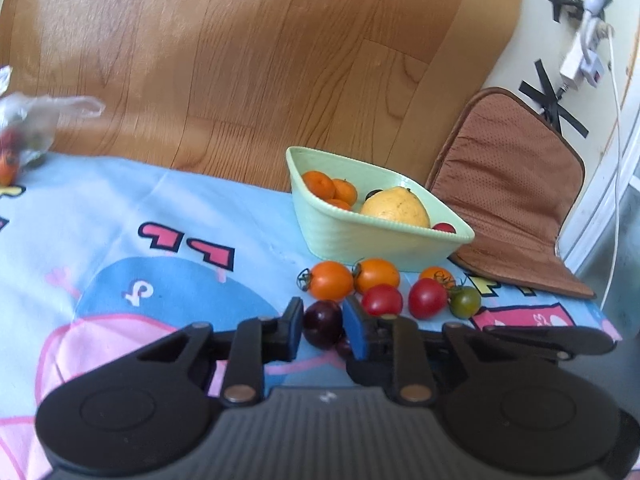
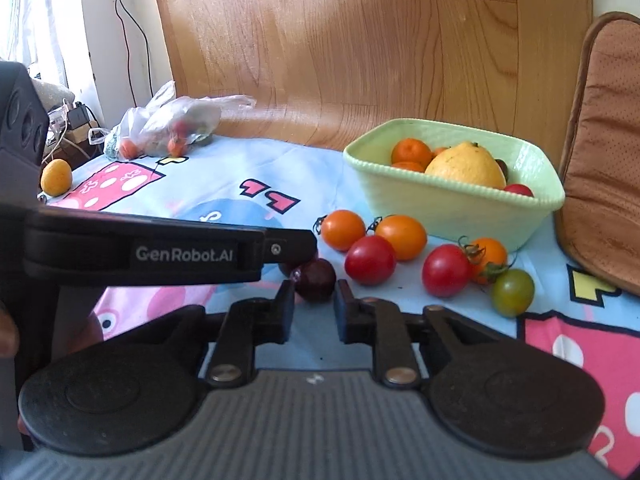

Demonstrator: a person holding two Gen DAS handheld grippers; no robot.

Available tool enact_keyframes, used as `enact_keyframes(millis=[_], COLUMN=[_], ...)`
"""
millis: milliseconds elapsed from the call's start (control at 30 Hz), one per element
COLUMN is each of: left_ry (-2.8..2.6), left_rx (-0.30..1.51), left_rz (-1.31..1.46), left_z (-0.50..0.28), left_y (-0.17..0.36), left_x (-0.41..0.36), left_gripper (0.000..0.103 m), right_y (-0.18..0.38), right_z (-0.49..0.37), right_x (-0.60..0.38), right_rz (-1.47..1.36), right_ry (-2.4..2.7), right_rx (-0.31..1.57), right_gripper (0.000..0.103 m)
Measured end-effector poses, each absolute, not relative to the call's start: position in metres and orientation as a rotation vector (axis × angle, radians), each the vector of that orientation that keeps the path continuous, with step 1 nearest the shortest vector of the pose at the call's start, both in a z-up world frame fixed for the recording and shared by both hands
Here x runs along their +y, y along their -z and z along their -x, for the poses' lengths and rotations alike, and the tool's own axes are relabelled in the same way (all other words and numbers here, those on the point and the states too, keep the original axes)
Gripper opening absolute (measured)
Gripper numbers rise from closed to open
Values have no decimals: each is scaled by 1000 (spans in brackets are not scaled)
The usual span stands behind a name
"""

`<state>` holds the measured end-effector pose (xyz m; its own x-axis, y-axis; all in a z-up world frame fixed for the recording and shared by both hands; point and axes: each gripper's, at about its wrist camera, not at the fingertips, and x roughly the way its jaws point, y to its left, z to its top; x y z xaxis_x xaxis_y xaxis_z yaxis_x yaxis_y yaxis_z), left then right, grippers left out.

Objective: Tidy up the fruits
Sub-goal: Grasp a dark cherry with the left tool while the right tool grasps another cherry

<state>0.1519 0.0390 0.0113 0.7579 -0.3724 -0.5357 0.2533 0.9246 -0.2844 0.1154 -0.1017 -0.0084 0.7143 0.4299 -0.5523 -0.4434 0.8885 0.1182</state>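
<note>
A pale green bowl holds small oranges, a yellow citrus and a red tomato. In front of it lie orange tomatoes, red tomatoes and a green one. My left gripper is shut on a dark purple tomato resting on the cloth; a second dark one lies just behind. My right gripper is open, its fingertips either side of a dark purple tomato. The bowl also shows in the right wrist view, and the left gripper's arm crosses that view.
A plastic bag of fruit and a loose yellow-orange fruit lie at the far left of the blue cartoon cloth. A brown cushion leans beside the bowl on the right. A wooden panel stands behind.
</note>
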Motion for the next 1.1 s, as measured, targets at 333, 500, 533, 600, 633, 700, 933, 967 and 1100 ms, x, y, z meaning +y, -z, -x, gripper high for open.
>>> enact_keyframes(millis=[333,500,533,600,633,700,933,967,1100], left_ry=[386,417,414,400,392,385,354,349,352], left_rx=[591,576,577,580,586,593,554,549,524], left_rz=[200,168,153,125,120,125,193,197,196], left_z=[-125,-95,-92,-91,-92,-93,-92,-92,-89], left_y=[-15,-14,-14,-14,-14,-13,-13,-14,-15], left_x=[38,33,31,26,25,27,41,42,42], left_gripper=[22,23,23,23,23,25,57,59,61], right_y=[6,5,7,10,10,11,11,11,12], right_z=[-86,-58,-56,-57,-59,-61,-59,-58,-56], right_x=[-110,-127,-129,-132,-133,-132,-129,-128,-126], right_rz=[43,27,27,5,-4,-9,-5,0,21], right_ry=[-451,-415,-412,-425,-422,-425,-432,-438,-435], right_rx=[568,544,546,568,571,587,593,592,589], right_gripper=[23,22,22,23,24,30,36,40,44])
